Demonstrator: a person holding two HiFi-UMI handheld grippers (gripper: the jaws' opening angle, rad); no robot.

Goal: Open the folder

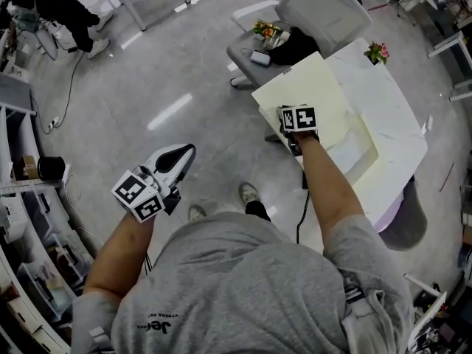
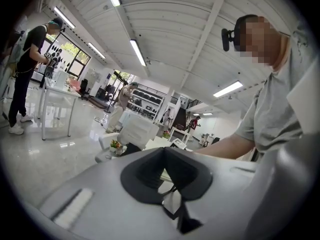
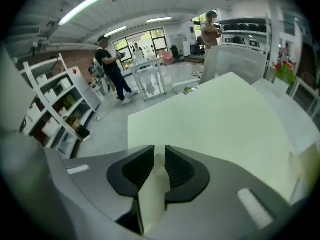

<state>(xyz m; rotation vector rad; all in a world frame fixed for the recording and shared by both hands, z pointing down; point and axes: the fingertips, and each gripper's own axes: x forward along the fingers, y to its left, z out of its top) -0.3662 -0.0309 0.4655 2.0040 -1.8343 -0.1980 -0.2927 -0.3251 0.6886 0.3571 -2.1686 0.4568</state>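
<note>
The folder (image 1: 317, 94) is a large, pale cream rectangle on the white table (image 1: 402, 135) at the right of the scene. It covers the table's left part. Along its near right edge a second, lower cream layer shows (whether that is an inner leaf I cannot tell). No label or print can be read on its cover.

The right gripper (image 3: 159, 156) hangs over the near left part of the folder, pointing steeply down. Its black ribbed pads (image 3: 137, 169) stand a narrow slot apart. The cream of the folder shows through the gap, and the pads are not clamped on anything.

The left gripper (image 1: 190, 150) is well apart from the folder, out over the grey floor to the left. Its tips are together around a hollow with nothing in it. Each gripper carries a cube of black-and-white square markers (patterns, not words).

The only writing is on the back of the person's grey shirt (image 1: 243, 286). It begins "Je", and the rest is too small to read.

At the table's far corner stands a small flower pot (image 1: 377, 52). Beyond the folder is a grey chair (image 1: 328, 6), with more flowers (image 1: 264, 29) and a small pale box (image 1: 259, 57) on its seat. Far left, a person in dark clothes (image 1: 66, 6) stands by another table.
</note>
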